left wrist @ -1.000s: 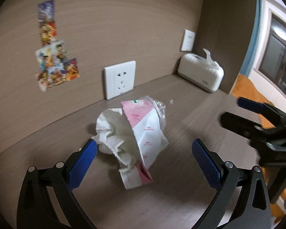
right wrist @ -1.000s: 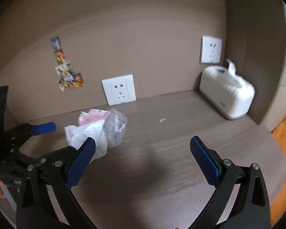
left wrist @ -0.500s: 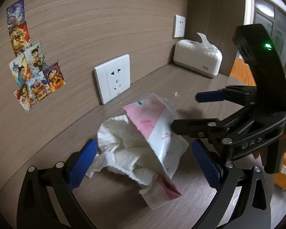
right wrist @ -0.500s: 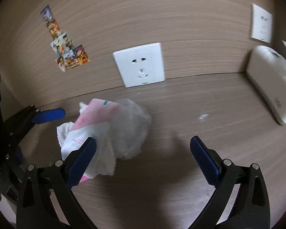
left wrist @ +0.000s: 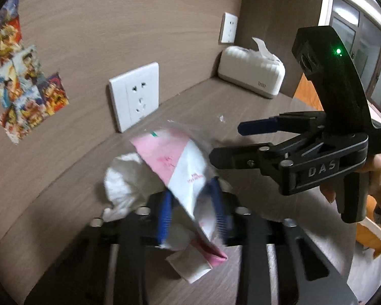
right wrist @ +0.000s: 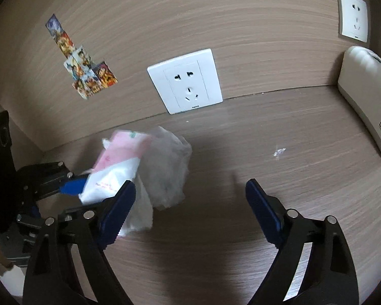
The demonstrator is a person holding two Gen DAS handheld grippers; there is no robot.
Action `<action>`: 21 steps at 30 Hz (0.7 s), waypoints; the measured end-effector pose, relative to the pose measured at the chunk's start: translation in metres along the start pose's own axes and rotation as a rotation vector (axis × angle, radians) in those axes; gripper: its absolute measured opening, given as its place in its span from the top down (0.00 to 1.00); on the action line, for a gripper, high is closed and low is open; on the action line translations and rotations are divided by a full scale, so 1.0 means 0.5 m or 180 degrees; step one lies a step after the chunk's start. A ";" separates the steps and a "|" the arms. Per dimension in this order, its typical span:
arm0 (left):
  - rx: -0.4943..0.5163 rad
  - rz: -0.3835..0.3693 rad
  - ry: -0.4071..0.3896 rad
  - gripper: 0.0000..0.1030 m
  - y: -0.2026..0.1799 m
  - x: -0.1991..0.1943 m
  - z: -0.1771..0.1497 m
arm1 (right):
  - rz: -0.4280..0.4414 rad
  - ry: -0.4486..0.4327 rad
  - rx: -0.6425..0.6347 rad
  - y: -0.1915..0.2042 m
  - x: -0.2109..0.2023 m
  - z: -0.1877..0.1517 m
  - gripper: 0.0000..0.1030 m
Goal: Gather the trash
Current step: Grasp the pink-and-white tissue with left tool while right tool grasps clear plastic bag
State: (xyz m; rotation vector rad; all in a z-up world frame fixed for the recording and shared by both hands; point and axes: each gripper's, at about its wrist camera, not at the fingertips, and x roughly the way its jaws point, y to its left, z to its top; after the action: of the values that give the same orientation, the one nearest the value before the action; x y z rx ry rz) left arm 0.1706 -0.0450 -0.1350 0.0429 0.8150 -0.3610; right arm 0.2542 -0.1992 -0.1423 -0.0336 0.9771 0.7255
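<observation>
A bundle of trash lies on the wooden desk (left wrist: 241, 106): a pink and white wrapper (left wrist: 180, 162), crumpled white tissue (left wrist: 124, 178) and clear plastic film (right wrist: 167, 167). My left gripper (left wrist: 191, 208) is closing, and its blue pads pinch the wrapper's lower part. From the right wrist view the same left gripper (right wrist: 71, 185) comes in from the left edge. My right gripper (right wrist: 190, 188) is wide, its jaws closing slowly. The clear film sits just past its left finger and nothing is pressed between the pads. In the left wrist view the right gripper (left wrist: 227, 142) hovers to the right of the bundle.
A small white scrap (right wrist: 279, 151) lies on the desk toward the right. A white tissue box (right wrist: 365, 96) stands in the far right corner. Wall sockets (right wrist: 185, 81) and stickers (right wrist: 86, 63) are on the back panel. A hand (left wrist: 378, 178) holds the right gripper at the desk's right edge.
The left jaws have swung in from wide apart onto the wrapper, which is blurred and slightly shifted. The right jaws have narrowed a little. Both grippers dropped closer to the bundle.
</observation>
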 end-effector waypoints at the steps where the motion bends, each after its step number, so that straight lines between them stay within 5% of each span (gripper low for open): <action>1: 0.0001 0.0012 0.0009 0.89 -0.002 0.001 0.000 | -0.0001 0.0036 -0.0034 0.001 0.004 -0.002 0.15; 12: -0.0377 -0.0234 0.0100 0.93 0.087 -0.037 -0.021 | 0.0582 0.0254 -0.0479 0.048 0.078 0.036 0.15; 21: -0.0407 -0.0188 0.0144 0.93 0.132 -0.080 -0.038 | 0.0788 0.0510 -0.1239 0.158 0.154 0.050 0.28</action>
State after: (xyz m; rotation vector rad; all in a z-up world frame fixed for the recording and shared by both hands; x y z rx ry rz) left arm 0.1540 0.0325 -0.1258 -0.0927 0.8838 -0.3640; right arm 0.2541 -0.0884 -0.1639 -0.3194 0.9891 1.1481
